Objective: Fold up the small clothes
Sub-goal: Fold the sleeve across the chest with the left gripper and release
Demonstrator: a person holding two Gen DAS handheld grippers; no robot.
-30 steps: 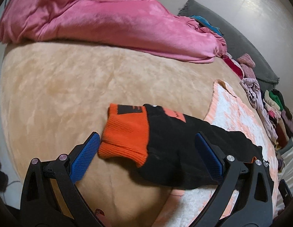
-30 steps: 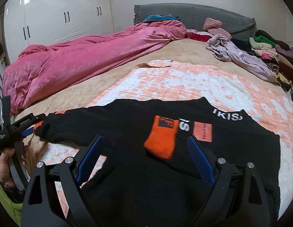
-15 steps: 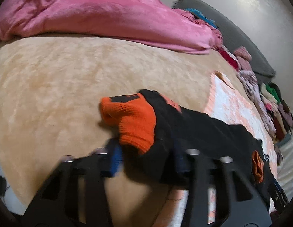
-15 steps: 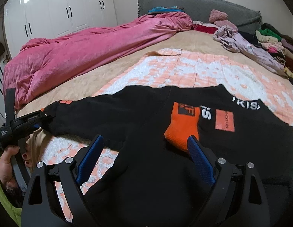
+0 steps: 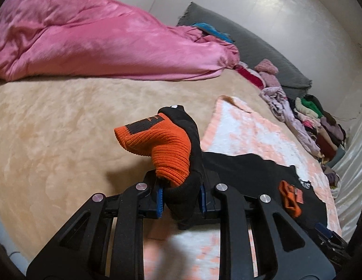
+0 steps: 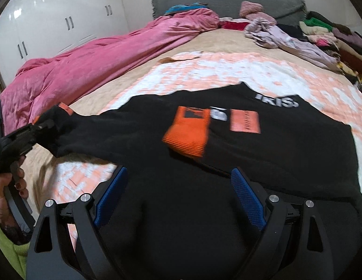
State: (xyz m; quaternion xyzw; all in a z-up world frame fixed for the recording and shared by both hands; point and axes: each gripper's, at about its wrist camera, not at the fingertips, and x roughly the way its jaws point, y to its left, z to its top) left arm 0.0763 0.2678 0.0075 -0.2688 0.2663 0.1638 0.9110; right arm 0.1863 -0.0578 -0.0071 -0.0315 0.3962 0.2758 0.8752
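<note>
A black sweater (image 6: 262,154) with orange cuffs lies spread on a peach and white blanket (image 6: 227,70) on the bed. My left gripper (image 5: 181,194) is shut on the sweater's left sleeve (image 5: 181,163) near its orange cuff (image 5: 164,149) and holds it lifted off the bed. That gripper also shows at the left of the right wrist view (image 6: 36,128), with the sleeve stretched from it. The other sleeve is folded across the chest, its orange cuff (image 6: 188,133) lying on the body. My right gripper (image 6: 178,198) is open above the sweater's lower body, holding nothing.
A pink duvet (image 5: 87,37) is bunched along the far left side of the beige bed (image 5: 52,128). A grey headboard cushion (image 6: 227,2) and a pile of mixed clothes (image 6: 321,35) lie at the far end. White wardrobes (image 6: 52,23) stand to the left.
My left gripper has closed on the sleeve by the orange cuff and lifted it off the bed. The right gripper stayed open and moved a little forward over the sweater.
</note>
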